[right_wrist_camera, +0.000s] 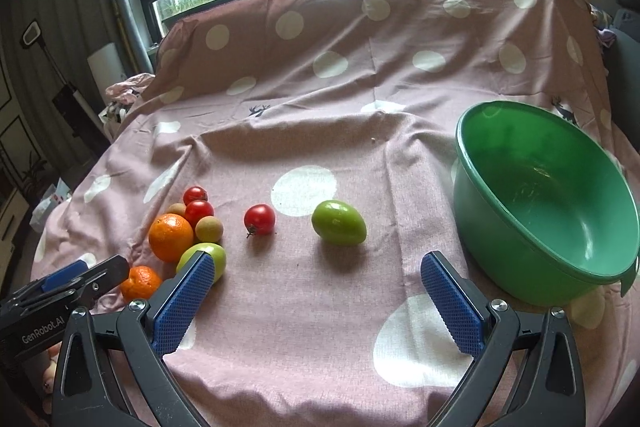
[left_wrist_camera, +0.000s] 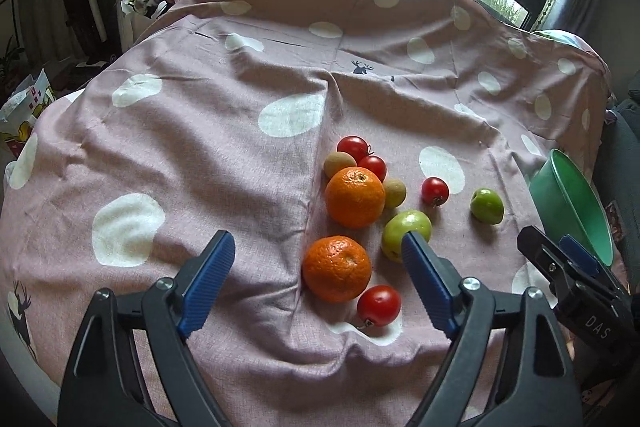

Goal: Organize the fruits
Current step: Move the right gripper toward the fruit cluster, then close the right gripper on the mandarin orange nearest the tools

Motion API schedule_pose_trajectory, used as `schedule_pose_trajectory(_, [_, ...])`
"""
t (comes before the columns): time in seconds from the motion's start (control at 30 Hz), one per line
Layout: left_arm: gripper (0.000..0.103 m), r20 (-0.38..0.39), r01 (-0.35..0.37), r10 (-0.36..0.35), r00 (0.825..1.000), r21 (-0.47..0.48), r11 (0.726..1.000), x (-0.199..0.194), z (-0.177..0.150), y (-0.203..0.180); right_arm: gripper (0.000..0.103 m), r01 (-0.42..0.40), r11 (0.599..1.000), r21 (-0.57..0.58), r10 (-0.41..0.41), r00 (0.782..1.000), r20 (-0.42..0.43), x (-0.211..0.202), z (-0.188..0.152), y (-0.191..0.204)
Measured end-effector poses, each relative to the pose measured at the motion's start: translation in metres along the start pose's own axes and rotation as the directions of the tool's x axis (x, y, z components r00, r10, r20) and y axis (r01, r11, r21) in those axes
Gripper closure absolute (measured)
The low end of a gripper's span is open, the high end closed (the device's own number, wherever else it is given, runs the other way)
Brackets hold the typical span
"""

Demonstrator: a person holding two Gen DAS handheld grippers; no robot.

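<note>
Fruits lie on a pink dotted cloth (left_wrist_camera: 200, 155). Two oranges (left_wrist_camera: 337, 268) (left_wrist_camera: 354, 197), several red tomatoes (left_wrist_camera: 378, 305) (left_wrist_camera: 435, 190), two small brownish fruits (left_wrist_camera: 339, 163) and two green fruits (left_wrist_camera: 406, 235) (left_wrist_camera: 487, 205) show in the left wrist view. My left gripper (left_wrist_camera: 320, 247) is open and empty, just in front of the near orange. My right gripper (right_wrist_camera: 316, 267) is open and empty, in front of a green fruit (right_wrist_camera: 338, 222). An empty green bowl (right_wrist_camera: 472, 203) stands to its right. A tomato (right_wrist_camera: 260, 219) lies alone left of that fruit.
The cloth rises over a backrest (right_wrist_camera: 360, 27) behind the fruits, with windows beyond. The right gripper appears at the right edge of the left wrist view (left_wrist_camera: 568, 267). Clutter and bags (left_wrist_camera: 24, 107) lie off the left edge.
</note>
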State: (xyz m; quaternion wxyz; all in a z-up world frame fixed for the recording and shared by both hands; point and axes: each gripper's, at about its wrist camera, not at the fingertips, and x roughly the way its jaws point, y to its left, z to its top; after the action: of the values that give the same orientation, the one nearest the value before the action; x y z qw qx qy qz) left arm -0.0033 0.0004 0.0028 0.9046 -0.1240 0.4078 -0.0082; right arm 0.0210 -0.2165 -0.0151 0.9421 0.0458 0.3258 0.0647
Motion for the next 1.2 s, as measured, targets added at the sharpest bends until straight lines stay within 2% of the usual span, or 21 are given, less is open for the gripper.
schedule_pose_trajectory(0.23, [0.02, 0.003, 0.011, -0.011, 1.0, 0.0, 1.0, -0.003, 0.0, 0.002, 0.0, -0.008, 1.0, 0.021, 0.008, 1.0, 0.005, -0.002, 0.001, -0.003])
schedule_pose_trajectory(0.4, [0.04, -0.036, 0.063, -0.064, 0.997, -0.025, 0.998, -0.001, 0.0, 0.006, 0.006, -0.043, 0.998, 0.039, 0.044, 0.999, -0.007, -0.002, 0.002, -0.003])
schedule_pose_trajectory(0.6, [0.053, -0.038, 0.113, -0.113, 0.993, -0.02, 0.993, -0.006, 0.0, 0.005, 0.017, -0.115, 0.99, 0.078, 0.118, 0.992, -0.039, 0.0, 0.002, -0.003])
schedule_pose_trajectory(0.67, [0.056, -0.05, 0.131, -0.131, 0.99, -0.014, 0.991, -0.006, 0.0, 0.003, 0.024, -0.171, 0.979, 0.11, 0.179, 0.982, -0.063, 0.001, 0.004, -0.003])
schedule_pose_trajectory(0.73, [0.058, -0.066, 0.15, -0.151, 0.986, -0.015, 0.989, -0.006, 0.0, 0.003, 0.024, -0.239, 0.959, 0.152, 0.256, 0.961, -0.1, 0.006, 0.008, -0.001])
schedule_pose_trajectory(0.83, [0.062, -0.096, 0.184, -0.186, 0.978, -0.032, 0.982, -0.002, -0.001, 0.002, 0.024, -0.328, 0.926, 0.189, 0.361, 0.914, -0.185, 0.018, 0.015, 0.012])
schedule_pose_trajectory(0.9, [0.069, -0.1, 0.189, -0.191, 0.977, -0.025, 0.982, -0.001, -0.002, -0.001, 0.024, -0.377, 0.906, 0.192, 0.417, 0.874, -0.251, 0.03, 0.021, 0.027])
schedule_pose_trajectory(1.0, [0.07, -0.109, 0.195, -0.196, 0.975, -0.02, 0.981, -0.001, -0.003, -0.002, 0.026, -0.433, 0.875, 0.216, 0.483, 0.799, -0.358, 0.052, 0.028, 0.052])
schedule_pose_trajectory(1.03, [0.07, -0.109, 0.187, -0.188, 0.976, -0.019, 0.982, -0.001, -0.003, -0.002, 0.03, -0.436, 0.871, 0.225, 0.491, 0.781, -0.387, 0.059, 0.029, 0.058])
schedule_pose_trajectory(1.07, [0.07, -0.112, 0.176, -0.177, 0.978, -0.022, 0.984, 0.0, -0.003, 0.0, 0.034, -0.44, 0.868, 0.23, 0.496, 0.769, -0.404, 0.063, 0.028, 0.064])
schedule_pose_trajectory(1.2, [0.07, -0.14, 0.177, -0.182, 0.973, -0.044, 0.983, 0.006, -0.003, 0.005, 0.038, -0.454, 0.861, 0.228, 0.507, 0.734, -0.452, 0.074, 0.021, 0.077])
